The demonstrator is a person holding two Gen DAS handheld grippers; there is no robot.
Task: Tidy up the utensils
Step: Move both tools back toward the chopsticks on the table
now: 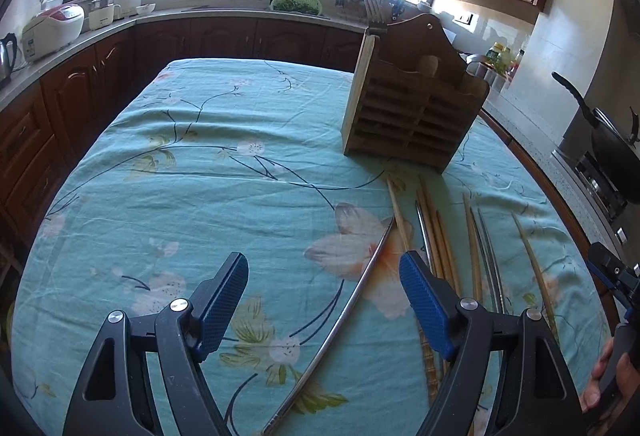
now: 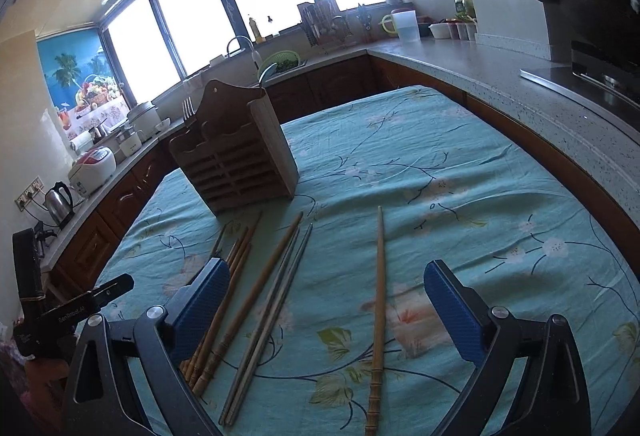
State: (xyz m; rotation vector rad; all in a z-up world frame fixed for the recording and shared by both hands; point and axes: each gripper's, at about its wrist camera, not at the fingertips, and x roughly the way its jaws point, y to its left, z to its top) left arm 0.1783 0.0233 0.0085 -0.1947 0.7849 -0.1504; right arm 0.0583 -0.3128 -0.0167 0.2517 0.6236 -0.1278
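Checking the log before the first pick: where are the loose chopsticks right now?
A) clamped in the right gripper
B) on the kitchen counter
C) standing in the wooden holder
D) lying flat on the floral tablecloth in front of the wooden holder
D: the wooden chopsticks and metal chopsticks lie flat on the floral tablecloth in front of the wooden holder, and the right gripper is open and empty above them.

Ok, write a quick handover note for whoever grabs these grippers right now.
Left gripper: open, empty, over a slanting metal chopstick.
Right gripper: open, empty, above the lone wooden chopstick.
Wooden holder stands upright on the tablecloth; it seems to hold a fork.
Wooden and metal chopsticks all lie loose in front of it.
Left: every chopstick on the cloth.
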